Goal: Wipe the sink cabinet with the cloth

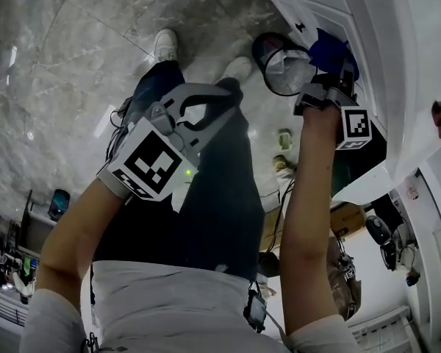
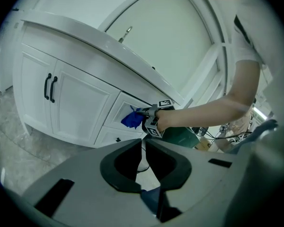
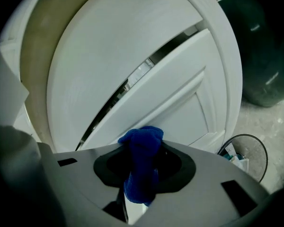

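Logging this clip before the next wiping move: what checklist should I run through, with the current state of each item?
1. Cloth clamped in the right claw: ok.
2. Cloth touching the drawer front: cannot tell, though it is close.
3. Left claw shut, empty, held away from the sink cabinet: ok.
4. Wire bin apart from the right claw: ok.
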`<state>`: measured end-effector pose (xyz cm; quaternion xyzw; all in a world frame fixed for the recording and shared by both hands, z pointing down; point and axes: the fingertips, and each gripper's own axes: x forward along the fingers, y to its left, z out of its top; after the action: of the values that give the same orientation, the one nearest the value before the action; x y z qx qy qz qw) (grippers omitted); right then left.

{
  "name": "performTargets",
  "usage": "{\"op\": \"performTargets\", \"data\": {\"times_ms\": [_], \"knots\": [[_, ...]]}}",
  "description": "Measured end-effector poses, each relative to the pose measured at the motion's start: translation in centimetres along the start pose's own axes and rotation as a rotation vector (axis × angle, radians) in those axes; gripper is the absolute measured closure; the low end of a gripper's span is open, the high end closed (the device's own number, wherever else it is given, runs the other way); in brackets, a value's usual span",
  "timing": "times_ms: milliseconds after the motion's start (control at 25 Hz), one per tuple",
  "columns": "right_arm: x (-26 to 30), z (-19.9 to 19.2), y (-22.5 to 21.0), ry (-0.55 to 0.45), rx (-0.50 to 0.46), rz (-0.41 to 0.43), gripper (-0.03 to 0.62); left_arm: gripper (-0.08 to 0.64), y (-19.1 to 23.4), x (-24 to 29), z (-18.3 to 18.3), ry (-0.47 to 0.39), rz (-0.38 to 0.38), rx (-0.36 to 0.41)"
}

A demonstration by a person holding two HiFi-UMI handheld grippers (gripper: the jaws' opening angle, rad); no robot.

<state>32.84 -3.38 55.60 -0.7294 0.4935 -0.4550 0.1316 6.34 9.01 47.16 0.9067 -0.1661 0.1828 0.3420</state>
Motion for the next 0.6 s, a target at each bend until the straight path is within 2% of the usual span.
{"op": "performTargets", "data": {"times_ms": [200,400,600], "knots": [[-1.6,1.4,-1.7,-0.028,0.022,-0.026,0.483,0.548,-0.5,0.7,0.1,0.018,-0.019,0.003],[-2.8,3.3,-5.3,-0.058,0.027,-0.08,0.483,0.548,-0.4,1.7,0.1,0.03,-0.021,0.008],[-2.6,3.6,-6.3,-0.029,-0.03,-0.056,0.483,0.548,-0.9,3.1,0.0,0.02,-0.012,-0.012]]}}
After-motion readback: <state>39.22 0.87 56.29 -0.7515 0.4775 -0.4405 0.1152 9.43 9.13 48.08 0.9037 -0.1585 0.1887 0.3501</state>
